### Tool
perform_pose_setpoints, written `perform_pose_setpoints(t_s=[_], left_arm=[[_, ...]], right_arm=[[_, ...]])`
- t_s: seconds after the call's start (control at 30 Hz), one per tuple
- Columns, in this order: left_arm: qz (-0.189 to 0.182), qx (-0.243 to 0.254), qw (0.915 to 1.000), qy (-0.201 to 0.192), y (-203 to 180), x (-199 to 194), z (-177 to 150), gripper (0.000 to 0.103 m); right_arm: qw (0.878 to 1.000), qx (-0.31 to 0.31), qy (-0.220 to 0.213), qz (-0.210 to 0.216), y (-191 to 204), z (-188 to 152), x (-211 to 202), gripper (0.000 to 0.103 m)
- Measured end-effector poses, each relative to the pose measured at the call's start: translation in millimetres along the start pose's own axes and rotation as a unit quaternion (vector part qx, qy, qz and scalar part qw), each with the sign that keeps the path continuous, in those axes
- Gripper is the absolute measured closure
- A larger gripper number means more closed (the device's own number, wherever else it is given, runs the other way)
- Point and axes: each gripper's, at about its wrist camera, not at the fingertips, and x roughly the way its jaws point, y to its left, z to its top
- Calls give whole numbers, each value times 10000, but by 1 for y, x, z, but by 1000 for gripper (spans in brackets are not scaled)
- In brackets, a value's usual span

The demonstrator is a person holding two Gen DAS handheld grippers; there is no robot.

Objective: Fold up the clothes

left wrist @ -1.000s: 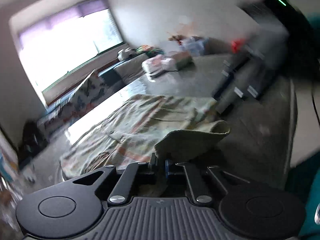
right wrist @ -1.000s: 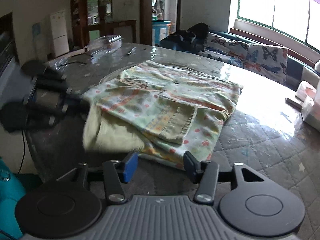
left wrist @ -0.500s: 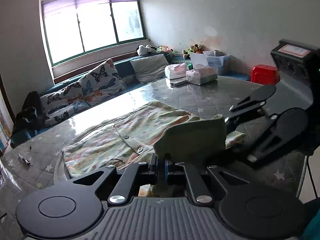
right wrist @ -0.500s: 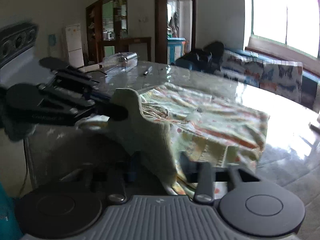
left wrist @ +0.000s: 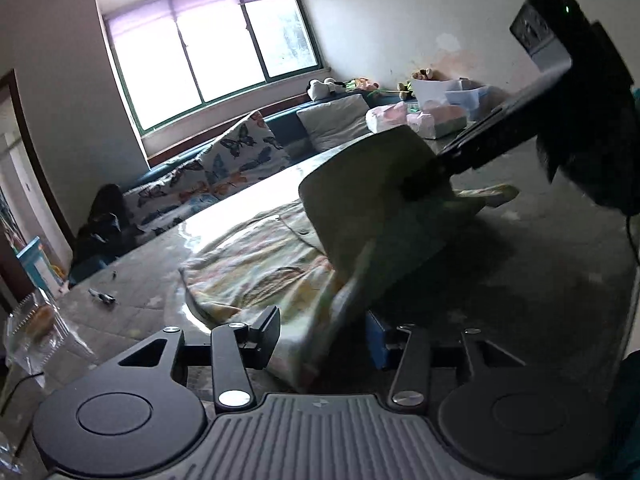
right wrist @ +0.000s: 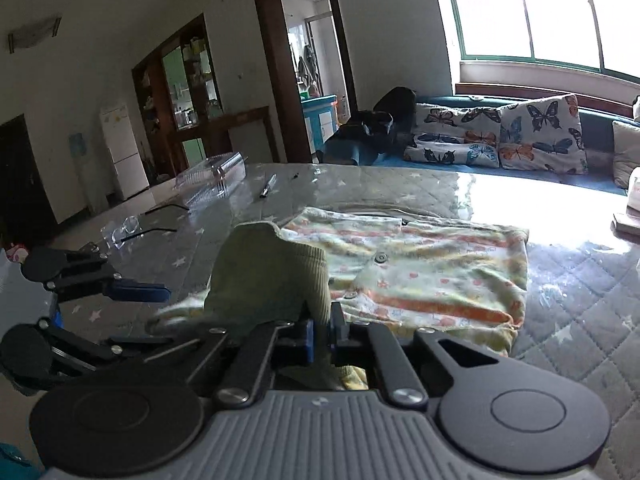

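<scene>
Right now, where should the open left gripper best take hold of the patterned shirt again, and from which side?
Probably the loose near hem of the patterned shirt, drooping between the left gripper pads. Come from the near table edge: that flap hangs free, while the right gripper pinches the ribbed cuff.

The garment (right wrist: 432,276) lies on the table (right wrist: 580,280). A pen (right wrist: 267,186) and box (right wrist: 212,178) lie behind it to the left; the sofa (right wrist: 500,136) stands beyond the table.
</scene>
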Motion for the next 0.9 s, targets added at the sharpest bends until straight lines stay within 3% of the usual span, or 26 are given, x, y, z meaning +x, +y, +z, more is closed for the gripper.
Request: perform_pose_setpoints(t_s=[0.1, 0.17, 0.23, 0.27, 0.6, 0.77, 0.9], left_arm=[[85, 262, 9996, -34, -2, 5, -5, 58], [67, 431, 9990, -14, -6, 8, -8, 71], [104, 529, 9985, 10, -8, 9, -12, 92], [95, 470, 9988, 36, -8, 9, -12, 95], [-105, 151, 9995, -246, -11, -40, 0, 98], [-265, 118, 9988, -387, -23, -85, 3, 98], [-167, 14, 9991, -400, -24, -89, 7, 98]], right_arm=[[10000, -10, 11, -28, 2, -1, 0, 98], [10000, 5, 11, -32, 1, -2, 0, 98], [10000, 36, -12, 3, 3, -4, -1, 99], [10000, 38, -31, 20, 5, -5, -3, 99], [9985, -114, -461, 257, 23, -10, -56, 99], [9978, -233, -442, 437, 41, -18, -98, 100], [9982, -286, -310, 428, 46, -15, -100, 100]])
